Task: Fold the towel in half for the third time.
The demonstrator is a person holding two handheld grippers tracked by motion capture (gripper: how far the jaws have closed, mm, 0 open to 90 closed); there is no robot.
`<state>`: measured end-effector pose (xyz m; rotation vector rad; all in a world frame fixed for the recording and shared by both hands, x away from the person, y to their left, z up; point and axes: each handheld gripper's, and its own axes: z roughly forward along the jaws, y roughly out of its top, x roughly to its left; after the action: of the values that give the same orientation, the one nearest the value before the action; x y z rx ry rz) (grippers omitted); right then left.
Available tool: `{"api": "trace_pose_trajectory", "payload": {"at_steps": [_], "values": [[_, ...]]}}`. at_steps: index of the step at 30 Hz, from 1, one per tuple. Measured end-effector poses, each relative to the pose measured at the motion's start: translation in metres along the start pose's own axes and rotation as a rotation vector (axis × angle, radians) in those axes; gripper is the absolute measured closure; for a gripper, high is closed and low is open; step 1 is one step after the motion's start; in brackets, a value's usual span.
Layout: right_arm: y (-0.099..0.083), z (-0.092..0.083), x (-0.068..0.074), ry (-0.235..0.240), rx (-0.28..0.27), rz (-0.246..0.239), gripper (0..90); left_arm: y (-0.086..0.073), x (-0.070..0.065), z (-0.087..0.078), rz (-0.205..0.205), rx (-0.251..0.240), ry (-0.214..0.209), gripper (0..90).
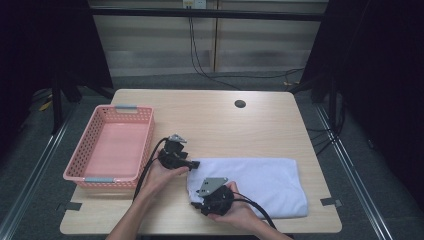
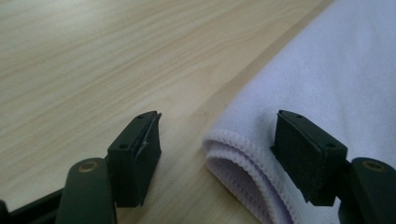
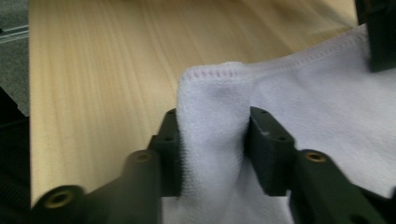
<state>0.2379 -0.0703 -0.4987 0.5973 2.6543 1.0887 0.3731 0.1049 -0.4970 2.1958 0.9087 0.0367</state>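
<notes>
A white folded towel (image 1: 265, 182) lies on the near right part of the wooden table (image 1: 215, 125). My left gripper (image 1: 194, 164) is at the towel's far left corner. In the left gripper view it (image 2: 219, 158) is open, with the hemmed corner of the towel (image 2: 336, 70) lying between the jaws and no pad pressing on it. My right gripper (image 1: 196, 204) is at the towel's near left corner. The right gripper view has it (image 3: 212, 149) shut on a raised fold of the towel (image 3: 327, 102), pinched between both pads.
A pink plastic basket (image 1: 148, 140) stands at the table's left side, nothing inside it. A round cable hole (image 1: 240, 104) sits near the far edge. Tape marks (image 1: 331, 202) lie at the near corners. A jaw of the other gripper (image 3: 378, 37) shows at the upper right of the right gripper view.
</notes>
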Motion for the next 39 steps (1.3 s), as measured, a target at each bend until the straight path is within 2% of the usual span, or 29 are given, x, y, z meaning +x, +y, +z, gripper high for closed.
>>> {"api": "trace_pose_trajectory", "payload": {"at_steps": [1, 2, 3, 4, 5, 6, 7, 8, 9, 10, 11, 12, 14, 15, 18, 21, 23, 24, 26, 27, 29, 31, 32, 33, 34, 36, 37, 39], "values": [[-0.002, -0.001, -0.001, 0.002, -0.007, 0.019, 66.9, 0.001, -0.005, 0.002, 0.022, 0.009, -0.018, 32.4], [-0.002, -0.001, -0.001, 0.002, -0.007, 0.019, 66.9, 0.001, -0.005, 0.002, 0.022, 0.009, -0.018, 36.5], [-0.002, -0.001, -0.003, -0.001, -0.012, 0.038, 69.4, 0.002, -0.013, 0.004, 0.061, 0.023, -0.025, 45.4], [-0.002, -0.001, -0.003, -0.001, -0.012, 0.038, 69.4, 0.002, -0.013, 0.004, 0.061, 0.023, -0.025, 49.7], [-0.002, -0.001, -0.003, 0.0, -0.013, 0.059, 70.3, 0.003, -0.017, 0.005, 0.051, 0.027, -0.044, 56.9], [-0.002, -0.001, -0.003, 0.0, -0.013, 0.059, 70.3, 0.003, -0.017, 0.005, 0.051, 0.027, -0.044, 67.6], [-0.002, -0.002, -0.006, 0.016, -0.017, 0.088, 72.9, 0.003, -0.016, 0.005, 0.057, 0.022, -0.063, 70.4], [-0.002, -0.002, -0.006, 0.016, -0.017, 0.088, 72.9, 0.003, -0.016, 0.005, 0.057, 0.022, -0.063, 73.4], [-0.002, -0.003, -0.011, 0.047, -0.02, 0.133, 73.7, 0.003, -0.013, 0.003, 0.018, 0.005, -0.092, 75.1], [-0.002, -0.004, -0.014, 0.065, -0.026, 0.15, 73.8, 0.003, -0.013, 0.003, 0.018, 0.005, -0.092, 75.9], [-0.002, -0.004, -0.014, 0.065, -0.026, 0.15, 73.8, 0.002, -0.012, 0.002, -0.002, -0.013, -0.111, 75.9], [-0.002, -0.007, -0.018, 0.084, -0.044, 0.174, 74.0, 0.003, -0.009, -0.002, -0.027, -0.036, -0.138, 76.4], [-0.001, -0.009, -0.019, 0.093, -0.054, 0.18, 74.0, 0.004, -0.008, -0.004, -0.043, -0.054, -0.148, 76.7], [0.002, -0.015, -0.023, 0.103, -0.079, 0.199, 74.0, 0.006, -0.009, -0.008, -0.057, -0.085, -0.159, 76.7], [0.005, -0.021, -0.025, 0.105, -0.101, 0.208, 74.0, 0.009, -0.009, -0.013, -0.057, -0.097, -0.17, 76.7], [0.01, -0.035, -0.027, 0.105, -0.14, 0.214, 74.0, 0.016, -0.01, -0.025, -0.068, -0.144, -0.187, 76.7], [0.012, -0.038, -0.027, 0.102, -0.151, 0.215, 74.0, 0.018, -0.01, -0.028, -0.071, -0.153, -0.193, 76.7], [0.017, -0.043, -0.029, 0.103, -0.179, 0.22, 74.0, 0.023, -0.01, -0.033, -0.075, -0.172, -0.187, 76.9], [0.02, -0.046, -0.03, 0.102, -0.193, 0.223, 74.0, 0.026, -0.011, -0.036, -0.066, -0.169, -0.181, 76.9], [0.026, -0.05, -0.031, 0.108, -0.221, 0.228, 74.0, 0.028, -0.009, -0.043, -0.068, -0.189, -0.186, 77.0], [0.029, -0.052, -0.032, 0.111, -0.232, 0.227, 74.0, 0.03, -0.008, -0.047, -0.073, -0.197, -0.181, 77.0], [0.042, -0.055, -0.032, 0.112, -0.261, 0.22, 74.0, 0.033, -0.005, -0.062, -0.076, -0.219, -0.164, 77.1], [0.042, -0.055, -0.032, 0.112, -0.261, 0.22, 74.0, 0.033, -0.005, -0.062, -0.076, -0.219, -0.164, 77.1], [0.053, -0.057, -0.03, 0.115, -0.279, 0.211, 74.1, 0.035, -0.003, -0.074, -0.076, -0.233, -0.157, 77.1], [0.053, -0.057, -0.03, 0.115, -0.279, 0.211, 74.1, 0.035, -0.003, -0.074, -0.076, -0.233, -0.157, 77.2], [0.065, -0.056, -0.028, 0.121, -0.296, 0.192, 74.1, 0.038, -0.002, -0.087, -0.058, -0.231, -0.137, 77.1], [0.075, -0.054, -0.023, 0.132, -0.315, 0.182, 74.1, 0.037, 0.0, -0.1, -0.06, -0.237, -0.119, 77.1], [0.085, -0.052, -0.021, 0.151, -0.341, 0.18, 74.3, 0.038, 0.001, -0.113, -0.054, -0.228, -0.091, 77.2]]}}
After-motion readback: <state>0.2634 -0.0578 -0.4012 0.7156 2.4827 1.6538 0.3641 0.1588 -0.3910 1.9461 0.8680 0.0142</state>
